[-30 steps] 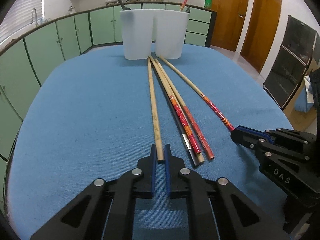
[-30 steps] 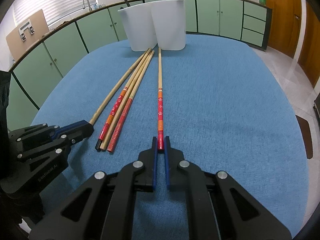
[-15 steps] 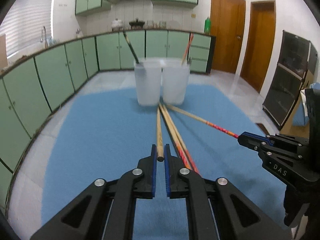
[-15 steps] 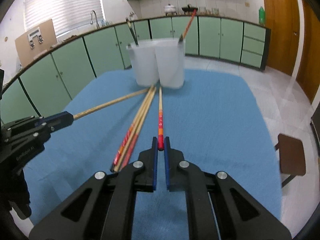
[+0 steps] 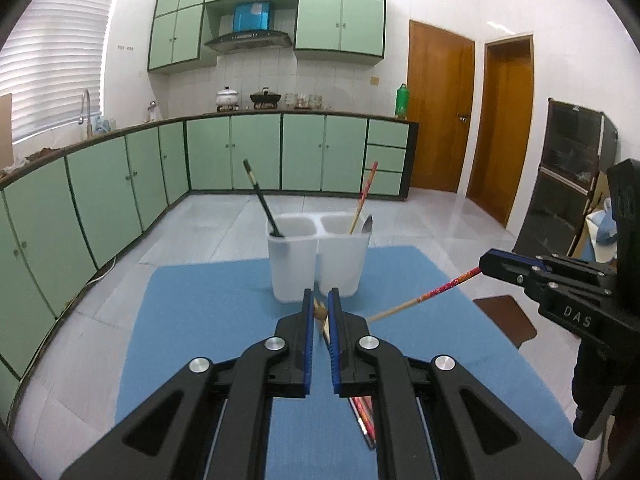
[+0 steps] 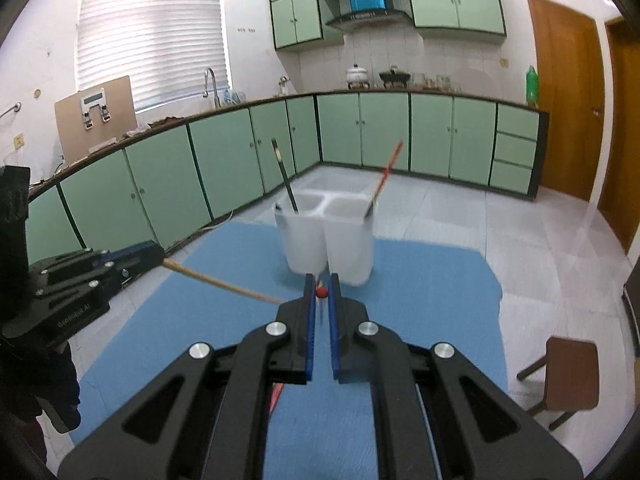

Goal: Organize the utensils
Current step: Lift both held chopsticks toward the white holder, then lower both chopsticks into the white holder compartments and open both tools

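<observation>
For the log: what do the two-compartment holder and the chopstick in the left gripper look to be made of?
The holder looks like frosted, translucent white plastic: matte, milky walls with the utensils' shadows showing through. The plain chopstick in the left gripper seems bare bamboo or wood: uniform tan, dull and unpainted, though which of the two is unclear.

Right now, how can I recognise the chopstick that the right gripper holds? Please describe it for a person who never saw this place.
Find the blue table mat with the white two-cup holder. To the holder's right, the right gripper holds one chopstick slanting down toward the mat. Its gripped end is red and patterned, whereas the left gripper holds a plain wooden chopstick.
</observation>
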The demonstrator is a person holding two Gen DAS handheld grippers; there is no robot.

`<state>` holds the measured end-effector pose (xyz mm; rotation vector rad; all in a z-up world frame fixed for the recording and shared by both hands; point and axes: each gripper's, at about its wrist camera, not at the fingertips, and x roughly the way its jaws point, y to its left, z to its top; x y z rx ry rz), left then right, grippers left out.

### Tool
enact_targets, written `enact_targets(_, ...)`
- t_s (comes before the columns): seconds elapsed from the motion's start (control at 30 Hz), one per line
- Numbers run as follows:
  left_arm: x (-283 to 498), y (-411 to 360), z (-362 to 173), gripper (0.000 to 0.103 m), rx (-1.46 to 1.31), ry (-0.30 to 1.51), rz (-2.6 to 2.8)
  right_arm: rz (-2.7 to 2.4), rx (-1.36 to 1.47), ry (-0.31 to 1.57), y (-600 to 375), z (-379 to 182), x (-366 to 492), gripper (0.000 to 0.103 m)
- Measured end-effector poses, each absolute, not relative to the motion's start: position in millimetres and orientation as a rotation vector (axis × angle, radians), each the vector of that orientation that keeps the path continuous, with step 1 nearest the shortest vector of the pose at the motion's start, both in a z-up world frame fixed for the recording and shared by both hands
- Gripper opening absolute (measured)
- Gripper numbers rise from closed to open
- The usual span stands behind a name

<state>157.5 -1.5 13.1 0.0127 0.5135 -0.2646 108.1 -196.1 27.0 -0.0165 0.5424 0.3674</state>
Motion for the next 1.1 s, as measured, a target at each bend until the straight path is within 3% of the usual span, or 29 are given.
enact_targets(0.6, 187.7, -8.2, 69.3, 0.007, 0.076, 0.397, -0.328, 0.461, -0.066, 0.485, -192.2, 106.0, 155.4, 0.005)
enact_targets(0.9, 211.6, -19.4, 133.7, 0.007, 0.112, 0.232, -0.332, 0.446, -0.078, 0.348, -196.1, 179.7, 186.4, 0.005)
enact_targets(1.1, 255.0, -30.1, 164.8, 0.007, 0.122, 0.126, -0.310, 0.400, -0.072, 0.311, -197.6, 194.9, 228.7, 0.005)
